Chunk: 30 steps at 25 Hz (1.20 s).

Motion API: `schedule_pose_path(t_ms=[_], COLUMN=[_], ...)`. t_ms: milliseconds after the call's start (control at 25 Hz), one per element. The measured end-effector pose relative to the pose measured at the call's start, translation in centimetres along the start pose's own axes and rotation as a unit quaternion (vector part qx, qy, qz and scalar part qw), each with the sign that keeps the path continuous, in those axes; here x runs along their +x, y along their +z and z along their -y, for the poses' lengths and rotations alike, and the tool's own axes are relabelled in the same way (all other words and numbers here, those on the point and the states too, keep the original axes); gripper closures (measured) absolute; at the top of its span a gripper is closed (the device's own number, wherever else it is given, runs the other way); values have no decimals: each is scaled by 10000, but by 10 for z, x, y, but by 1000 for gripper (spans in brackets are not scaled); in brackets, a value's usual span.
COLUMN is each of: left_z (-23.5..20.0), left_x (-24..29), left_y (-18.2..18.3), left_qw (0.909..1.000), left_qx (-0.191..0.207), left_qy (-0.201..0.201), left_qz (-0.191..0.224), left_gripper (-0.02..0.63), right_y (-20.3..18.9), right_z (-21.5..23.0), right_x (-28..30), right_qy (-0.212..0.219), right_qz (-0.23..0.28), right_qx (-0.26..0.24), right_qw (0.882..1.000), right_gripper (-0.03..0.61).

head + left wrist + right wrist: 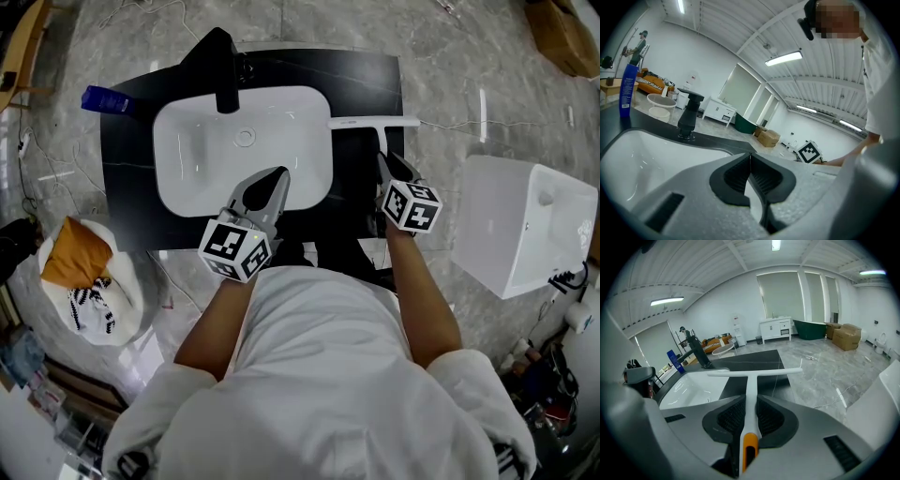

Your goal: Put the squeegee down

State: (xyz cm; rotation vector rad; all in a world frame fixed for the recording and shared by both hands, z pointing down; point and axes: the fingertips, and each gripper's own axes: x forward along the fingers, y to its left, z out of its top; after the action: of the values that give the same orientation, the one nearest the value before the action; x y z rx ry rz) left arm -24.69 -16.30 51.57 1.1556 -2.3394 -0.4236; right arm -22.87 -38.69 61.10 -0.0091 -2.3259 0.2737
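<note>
Squeegee [751, 376] first: the white T-shaped tool is pinched by its handle between the jaws of the right gripper [749, 400], with an orange inset showing at the near end of the handle, behind the pads. From above, the squeegee [373, 123] is just to the right of the white sink basin [187, 150]. Its crossbar lies level over the black table [366, 75] by the basin's far right corner, and the bar's right tip reaches past the table's edge. I cannot tell whether the bar touches the surface or sits just above it. The right gripper [386, 164] is on the near side of that bar, also right of the basin.

The left gripper [275, 178] hangs over the basin's near rim, tilted up toward the room. In its own view the left gripper [750, 157] has its jaws pressed together at the tips with nothing between them.

A black faucet [223, 66] stands at the basin's far edge, and a blue bottle [108, 100] lies on the table beyond the basin's far left corner.
</note>
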Motion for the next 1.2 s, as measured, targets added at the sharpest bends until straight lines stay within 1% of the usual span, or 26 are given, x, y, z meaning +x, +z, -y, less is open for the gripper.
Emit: schedule_pose_path(t_ms=[280, 560, 800, 960, 1080, 1200], left_z=[-2, -6, -8, -4, 1, 9], left_x=[0, -3, -6, -7, -9, -12], left_y=[-1, -2, -5, -3, 3, 14], left_qw=[10000, 10000, 9999, 9999, 9999, 9998], left_qx=[-23, -64, -76, -45, 10, 108], left_qy=[-31, 31, 79, 86, 97, 84], left_qz=[-19, 1, 4, 29, 72, 158], left_gripper=[597, 597, 597, 597, 597, 597], right_y=[-11, -13, -13, -13, -1, 27], right_z=[5, 5, 4, 6, 9, 7], right_x=[11, 17, 18, 19, 7, -20], right_qy=[-122, -186, -192, -135, -137, -37], right_qz=[-188, -265, -283, -310, -95, 390], right_qx=[-6, -69, -144, -60, -45, -60], right_qw=[9997, 9995, 9993, 9994, 9999, 9992], right_gripper=[500, 500, 500, 499, 494, 495])
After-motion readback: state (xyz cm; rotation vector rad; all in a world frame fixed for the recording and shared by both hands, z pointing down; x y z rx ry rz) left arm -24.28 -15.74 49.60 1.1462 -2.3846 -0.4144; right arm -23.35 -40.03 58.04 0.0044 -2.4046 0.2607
